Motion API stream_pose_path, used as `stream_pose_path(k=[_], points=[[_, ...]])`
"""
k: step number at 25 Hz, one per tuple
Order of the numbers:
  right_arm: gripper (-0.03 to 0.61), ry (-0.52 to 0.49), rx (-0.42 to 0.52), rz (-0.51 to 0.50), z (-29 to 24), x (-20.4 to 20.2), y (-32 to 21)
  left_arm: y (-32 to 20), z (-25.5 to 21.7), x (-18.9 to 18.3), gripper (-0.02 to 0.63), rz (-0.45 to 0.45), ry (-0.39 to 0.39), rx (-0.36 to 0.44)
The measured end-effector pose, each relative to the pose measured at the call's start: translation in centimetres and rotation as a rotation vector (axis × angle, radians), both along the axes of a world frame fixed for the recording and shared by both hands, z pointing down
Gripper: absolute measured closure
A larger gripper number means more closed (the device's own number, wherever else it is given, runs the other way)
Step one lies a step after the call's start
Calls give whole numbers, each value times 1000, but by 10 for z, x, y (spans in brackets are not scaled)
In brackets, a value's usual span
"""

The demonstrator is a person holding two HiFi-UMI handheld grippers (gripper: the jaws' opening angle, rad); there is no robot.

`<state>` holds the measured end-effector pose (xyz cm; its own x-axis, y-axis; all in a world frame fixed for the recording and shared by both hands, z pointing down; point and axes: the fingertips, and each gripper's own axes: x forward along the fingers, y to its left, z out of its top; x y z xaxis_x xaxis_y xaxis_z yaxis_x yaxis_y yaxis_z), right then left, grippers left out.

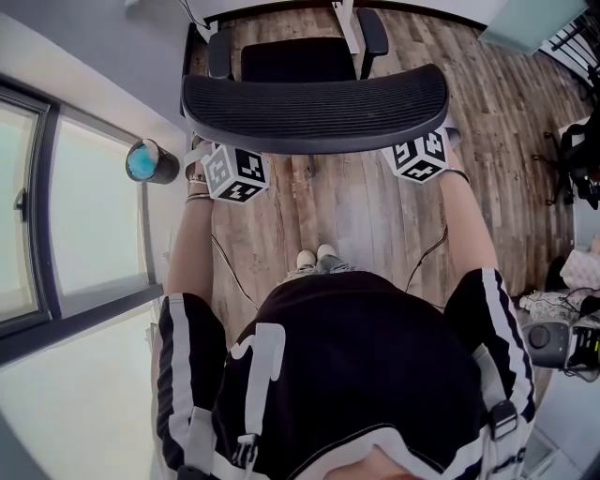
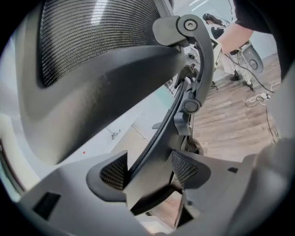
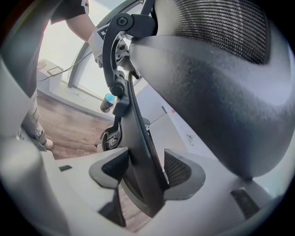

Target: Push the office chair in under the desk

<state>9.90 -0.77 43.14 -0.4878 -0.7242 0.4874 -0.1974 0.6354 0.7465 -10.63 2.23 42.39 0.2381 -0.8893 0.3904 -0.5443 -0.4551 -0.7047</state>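
Observation:
The black office chair stands in front of me in the head view, its wide ribbed mesh back top (image 1: 314,108) seen from above, with the seat (image 1: 298,61) and armrests (image 1: 373,33) beyond it. A white desk leg (image 1: 349,26) rises behind the seat. My two marker cubes (image 1: 236,173) (image 1: 419,156) sit just under the back's left and right ends; the fingertips are hidden beneath it. In the left gripper view my left gripper (image 2: 148,171) holds the chair's dark back frame (image 2: 184,99) between its pads. My right gripper (image 3: 146,169) clamps the matching frame edge (image 3: 126,106).
A tall window (image 1: 37,216) runs along the left. Beside it stands a dark cylinder with a blue top (image 1: 150,161). Cables (image 1: 234,272) trail over the wooden floor by my shoes (image 1: 315,257). Another black chair (image 1: 577,159) and clutter (image 1: 553,342) sit at the right.

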Motion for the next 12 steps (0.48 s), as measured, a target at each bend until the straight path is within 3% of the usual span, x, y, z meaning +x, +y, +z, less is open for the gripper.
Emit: stream_pose_path(k=[12], points=[[334,5,10,-56,-1,19,-9,0,-1,21,311,-36,13,-1]])
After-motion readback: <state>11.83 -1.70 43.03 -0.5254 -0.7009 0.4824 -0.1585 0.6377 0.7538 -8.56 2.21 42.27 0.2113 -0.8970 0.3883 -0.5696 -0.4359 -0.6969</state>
